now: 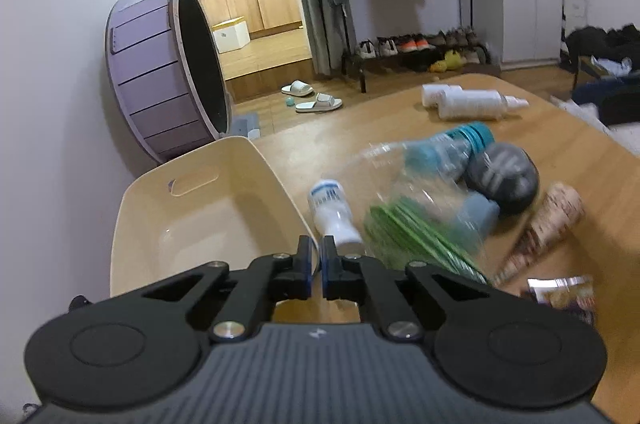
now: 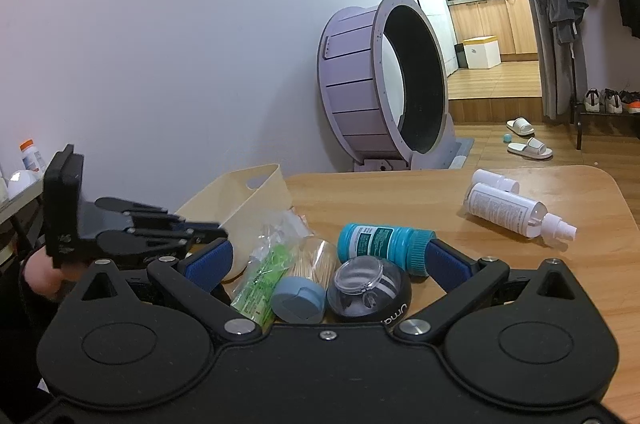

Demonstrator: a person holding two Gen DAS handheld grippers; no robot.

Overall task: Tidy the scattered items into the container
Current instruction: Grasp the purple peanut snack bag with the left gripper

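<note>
Left gripper (image 1: 317, 266) shows a white bottle (image 1: 332, 210), unseen rightward.

1. The cream plastic basket (image 1: 200, 208) has smooth, softly sheened walls.
2. The light wooden tabletop (image 2: 420, 200) shows a smooth, faintly glossy grain finish.
3. The clear crinkled plastic bag of green sticks (image 2: 266, 264) looks thin and shiny.
4. The teal plastic bottle with a ribbed cap (image 2: 384, 242) carries a printed paper-like label.
5. The black glossy ball with a clear plastic dome (image 2: 368, 290) reflects light.
6. The white plastic spray bottle (image 2: 516, 212) is smooth and matt.
7. The right gripper (image 2: 326, 262) has matt black plastic links, blue rubbery-looking pads (image 2: 212, 260) and shiny metal pivot screws.
</note>
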